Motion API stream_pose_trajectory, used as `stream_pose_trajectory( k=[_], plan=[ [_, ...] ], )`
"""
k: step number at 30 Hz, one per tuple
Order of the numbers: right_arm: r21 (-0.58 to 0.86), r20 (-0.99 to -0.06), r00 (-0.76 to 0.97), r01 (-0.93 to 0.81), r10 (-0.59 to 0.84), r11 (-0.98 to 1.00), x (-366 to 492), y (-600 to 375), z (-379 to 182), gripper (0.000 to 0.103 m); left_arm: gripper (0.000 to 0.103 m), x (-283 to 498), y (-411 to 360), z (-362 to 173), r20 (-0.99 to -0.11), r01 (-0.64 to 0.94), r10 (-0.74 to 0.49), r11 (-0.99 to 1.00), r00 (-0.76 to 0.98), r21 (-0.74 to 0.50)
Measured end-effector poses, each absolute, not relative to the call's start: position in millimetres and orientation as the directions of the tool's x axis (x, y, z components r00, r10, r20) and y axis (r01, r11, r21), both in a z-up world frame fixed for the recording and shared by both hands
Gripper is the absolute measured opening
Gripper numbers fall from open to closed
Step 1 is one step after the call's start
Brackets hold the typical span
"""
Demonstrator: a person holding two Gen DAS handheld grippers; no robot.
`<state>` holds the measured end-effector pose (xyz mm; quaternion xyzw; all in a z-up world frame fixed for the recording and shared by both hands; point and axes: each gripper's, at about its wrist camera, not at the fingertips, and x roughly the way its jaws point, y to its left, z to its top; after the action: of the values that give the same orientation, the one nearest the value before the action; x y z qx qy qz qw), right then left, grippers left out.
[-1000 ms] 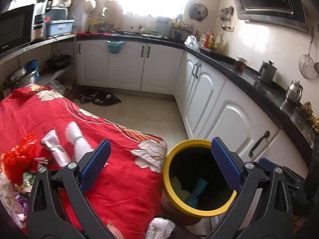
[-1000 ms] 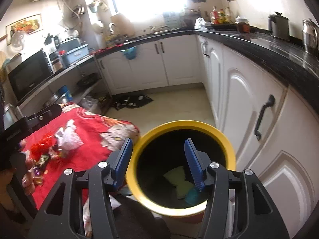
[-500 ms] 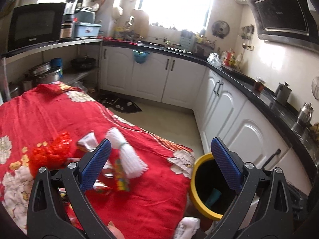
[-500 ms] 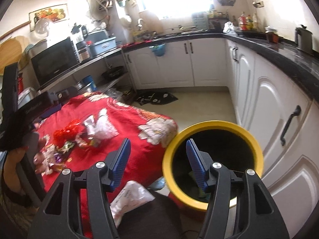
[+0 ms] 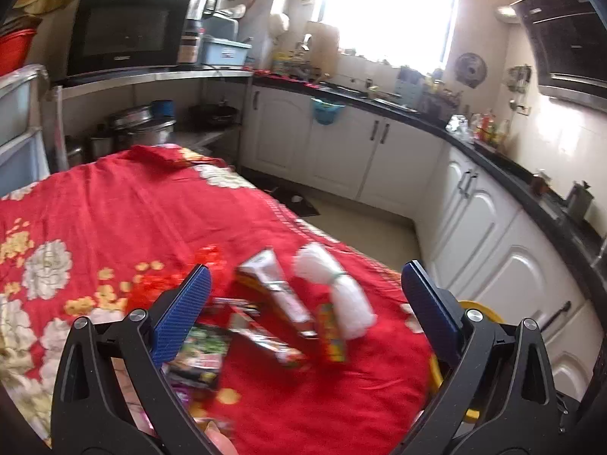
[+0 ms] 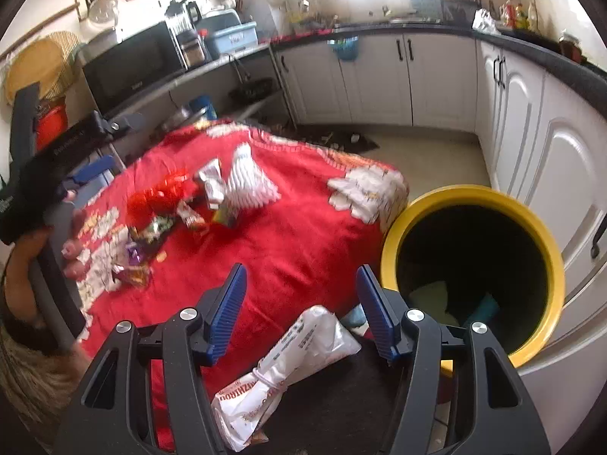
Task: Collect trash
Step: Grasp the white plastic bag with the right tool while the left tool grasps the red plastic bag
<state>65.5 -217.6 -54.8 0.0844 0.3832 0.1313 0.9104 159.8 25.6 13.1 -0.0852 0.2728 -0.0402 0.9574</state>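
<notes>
In the left wrist view, the left tool hangs over a table draped in a red flowered cloth, its blue pads spread wide with nothing between them. Beyond the pads lies the trash: a silver tube-like wrapper, a white tied bundle, a small colourful packet and a green packet, blurred. A sliver of the yellow bin shows behind the right pad. In the right wrist view, the right tool is spread and empty above the cloth's near edge. The yellow bin stands on the floor just beside the table, with scraps at its bottom. A white printed bag lies below the tool.
</notes>
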Motion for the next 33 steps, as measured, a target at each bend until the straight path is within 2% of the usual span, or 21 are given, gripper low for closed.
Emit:
stream_pose_trajectory(
  k=[13, 16, 20, 25, 26, 28, 31, 33],
  plan=[
    [0.344, -0.771, 0.537, -0.103, 0.343, 0.933, 90, -217, -114, 0.056, 0.092, 190, 99, -20, -0.594, -0.12, 0.004, 0.981, 0.805, -0.155],
    [0.366, -0.78, 0.511, -0.096, 0.362, 0.925, 96, -218, -123, 0.047, 0.092, 200, 114, -32, -0.62, -0.125, -0.009, 0.977, 0.785, -0.173],
    [0.388, -0.792, 0.477, -0.09, 0.382, 0.917, 101, -219, -133, 0.023, 0.092, 214, 128, -48, -0.661, -0.119, -0.043, 0.973, 0.749, -0.198],
    [0.379, -0.783, 0.492, -0.106, 0.379, 0.919, 98, -217, -128, 0.014, 0.092, 229, 141, -69, -0.707, -0.13, -0.08, 0.963, 0.703, -0.238],
    [0.374, -0.78, 0.499, -0.11, 0.377, 0.921, 97, -217, -125, 0.013, 0.09, 230, 141, -71, -0.711, -0.135, -0.077, 0.962, 0.699, -0.237],
    [0.371, -0.772, 0.512, -0.116, 0.376, 0.921, 96, -217, -119, 0.013, 0.062, 232, 140, -72, -0.716, -0.129, -0.086, 0.962, 0.693, -0.24],
    [0.368, -0.756, 0.536, -0.128, 0.376, 0.921, 94, -219, -107, 0.013, 0.042, 232, 135, -70, -0.722, -0.107, -0.094, 0.968, 0.685, -0.228],
    [0.365, -0.742, 0.553, -0.14, 0.379, 0.92, 92, -220, -98, 0.012, 0.035, 230, 131, -67, -0.72, -0.095, -0.091, 0.972, 0.688, -0.214]
  ],
)
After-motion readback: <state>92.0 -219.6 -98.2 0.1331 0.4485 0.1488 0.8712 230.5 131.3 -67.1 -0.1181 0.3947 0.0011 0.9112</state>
